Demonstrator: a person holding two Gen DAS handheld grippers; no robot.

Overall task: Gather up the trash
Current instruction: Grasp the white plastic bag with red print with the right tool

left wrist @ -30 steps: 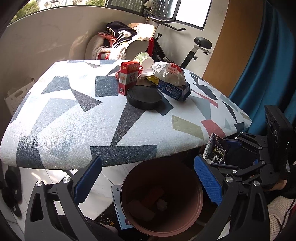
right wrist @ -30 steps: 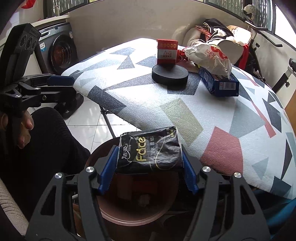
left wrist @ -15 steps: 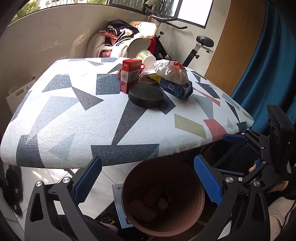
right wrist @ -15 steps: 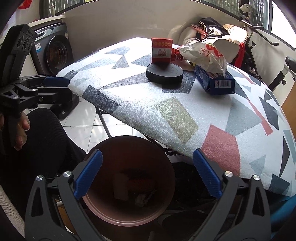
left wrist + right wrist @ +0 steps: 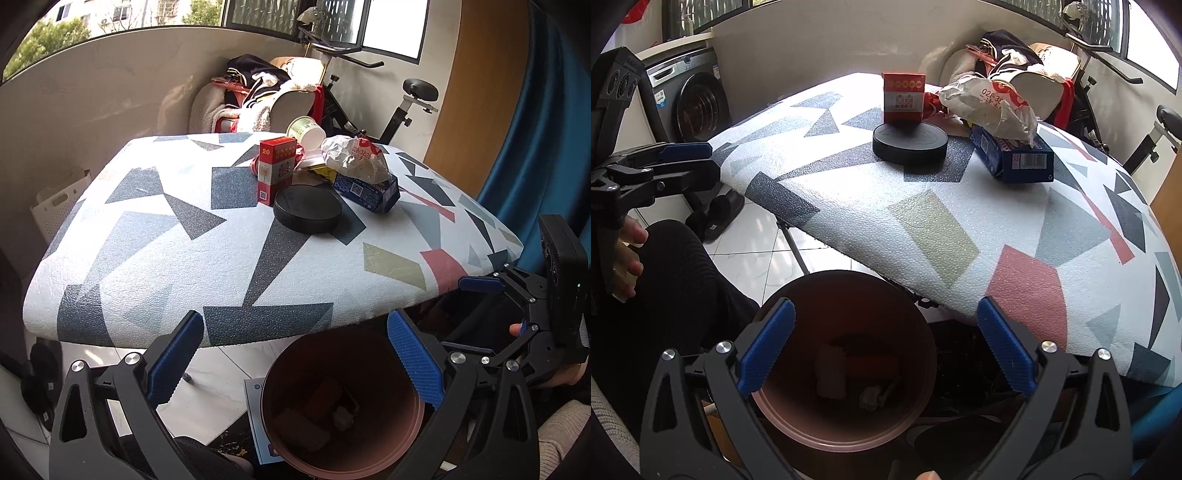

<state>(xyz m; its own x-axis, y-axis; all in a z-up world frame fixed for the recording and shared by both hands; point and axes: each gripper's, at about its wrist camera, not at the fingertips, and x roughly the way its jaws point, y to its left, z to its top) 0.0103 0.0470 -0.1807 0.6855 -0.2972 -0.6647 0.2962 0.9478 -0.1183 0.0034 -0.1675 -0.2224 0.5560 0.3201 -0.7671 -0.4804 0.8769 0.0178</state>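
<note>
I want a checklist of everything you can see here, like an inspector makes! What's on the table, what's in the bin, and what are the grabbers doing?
Surface: patterned table, mostly bare at the near end.
Job's things: red box standing upright; black round lid in front of it; crumpled plastic bag lying on a blue box; paper cup tipped over behind them.
Bin: brown trash bin on the floor by the table edge, some trash inside.
Clutter: pile of clothes behind the table.
Grippers: left gripper and right gripper both have jaws wide apart, holding nothing, above the bin.
Cables: nothing seen.
Surroundings: washing machine, exercise bike, blue curtain.
</note>
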